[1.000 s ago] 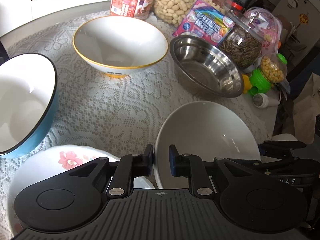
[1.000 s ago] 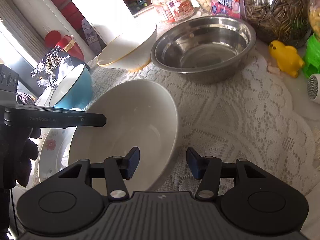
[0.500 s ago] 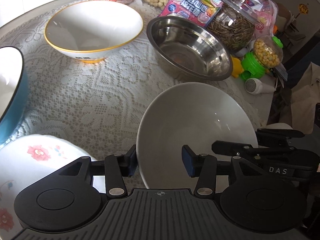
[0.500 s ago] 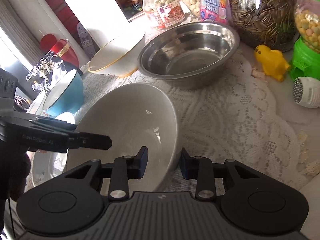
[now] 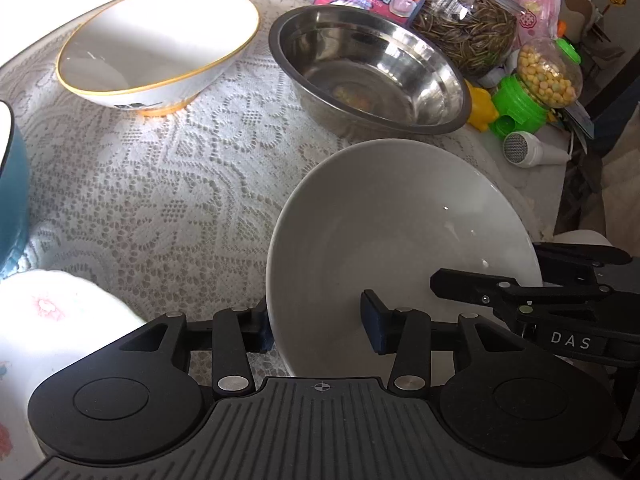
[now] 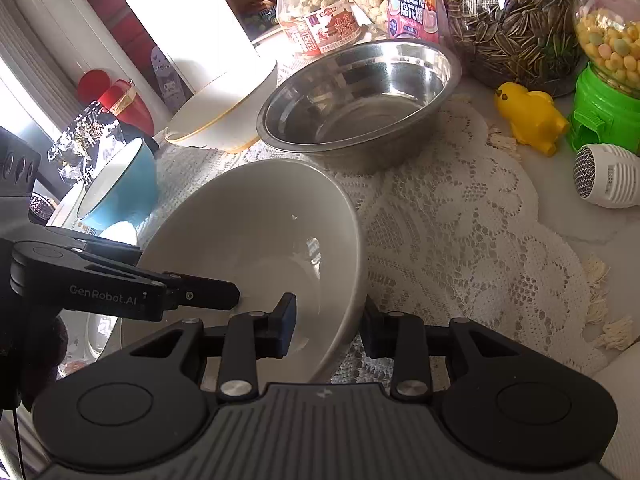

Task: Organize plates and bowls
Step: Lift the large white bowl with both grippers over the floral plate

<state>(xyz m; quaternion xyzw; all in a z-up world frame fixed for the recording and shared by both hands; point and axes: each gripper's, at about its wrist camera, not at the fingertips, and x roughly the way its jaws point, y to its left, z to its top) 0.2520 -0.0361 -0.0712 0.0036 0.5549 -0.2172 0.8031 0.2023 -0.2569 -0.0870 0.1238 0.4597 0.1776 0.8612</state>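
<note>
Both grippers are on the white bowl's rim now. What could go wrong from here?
1. The left gripper is closing over the white bowl rim, one pad inside; closing off-centre may tip or chip it.
2. The right gripper straddles the opposite rim; uneven lifting may let the bowl slip.
3. The steel bowl sits close behind; swinging forward could knock it.
</note>
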